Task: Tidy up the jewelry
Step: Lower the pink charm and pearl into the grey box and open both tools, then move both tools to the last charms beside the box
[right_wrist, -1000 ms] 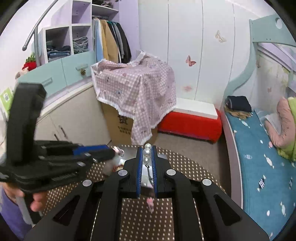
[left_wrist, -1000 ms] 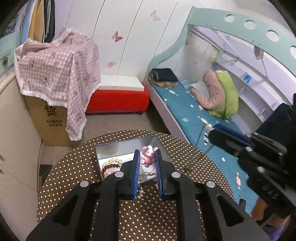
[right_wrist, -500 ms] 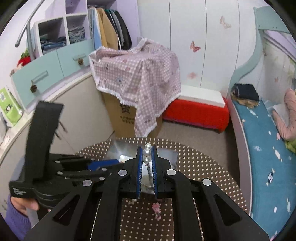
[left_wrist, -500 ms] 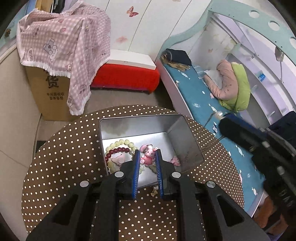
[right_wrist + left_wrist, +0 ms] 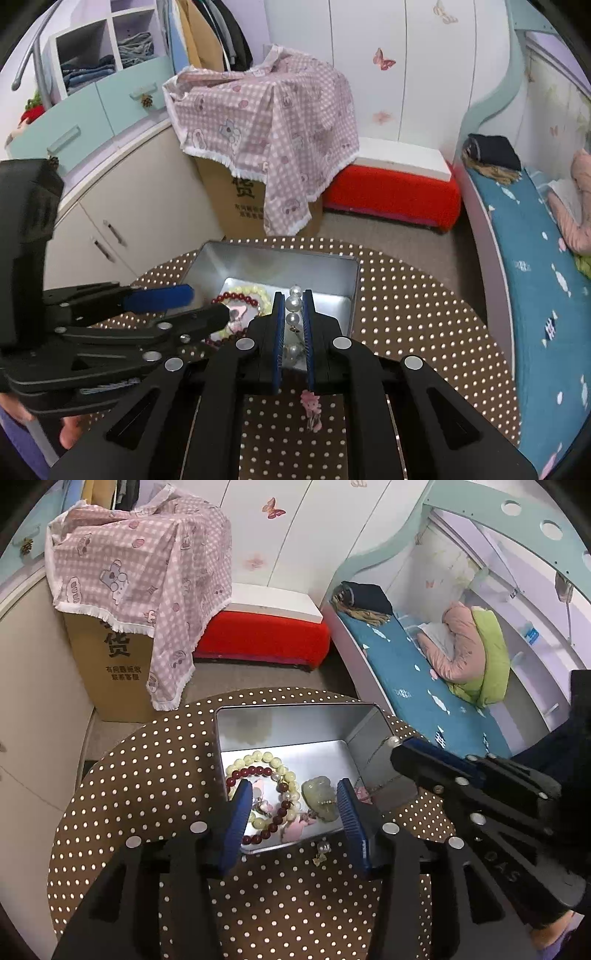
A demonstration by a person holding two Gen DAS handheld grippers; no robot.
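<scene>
**Inspector A:** Edges first. The open metal tin (image 5: 295,720) stands on the round polka-dot table (image 5: 147,794). Its near rim lies just under the left gripper (image 5: 295,812), its right wall beside the right gripper (image 5: 402,749). Bare tabletop shows to the left of the tin and in front of it. The table's far edge drops to the floor before the cardboard box (image 5: 110,664) and the red bench (image 5: 266,635).

**Inspector B:** Contents?

**Inspector A:** Between the left gripper's spread fingers, inside the tin: a dark red bead bracelet (image 5: 280,808), a pale yellow bead bracelet (image 5: 258,757), a pale green carved pendant (image 5: 319,799) and a pink charm (image 5: 295,825). A pearl earring (image 5: 322,849) lies on the table just outside the near rim.

**Inspector B:** The right gripper?

**Inspector A:** Fingers pressed on a pearl string (image 5: 293,306), held over the tin's near right corner; a pink flower charm (image 5: 310,404) hangs below it.

**Inspector B:** Against the earlier frames?

**Inspector A:** The left gripper pinched the pink charm half a second ago; it has now released it into the tin. The right gripper has come over the tin.
</scene>
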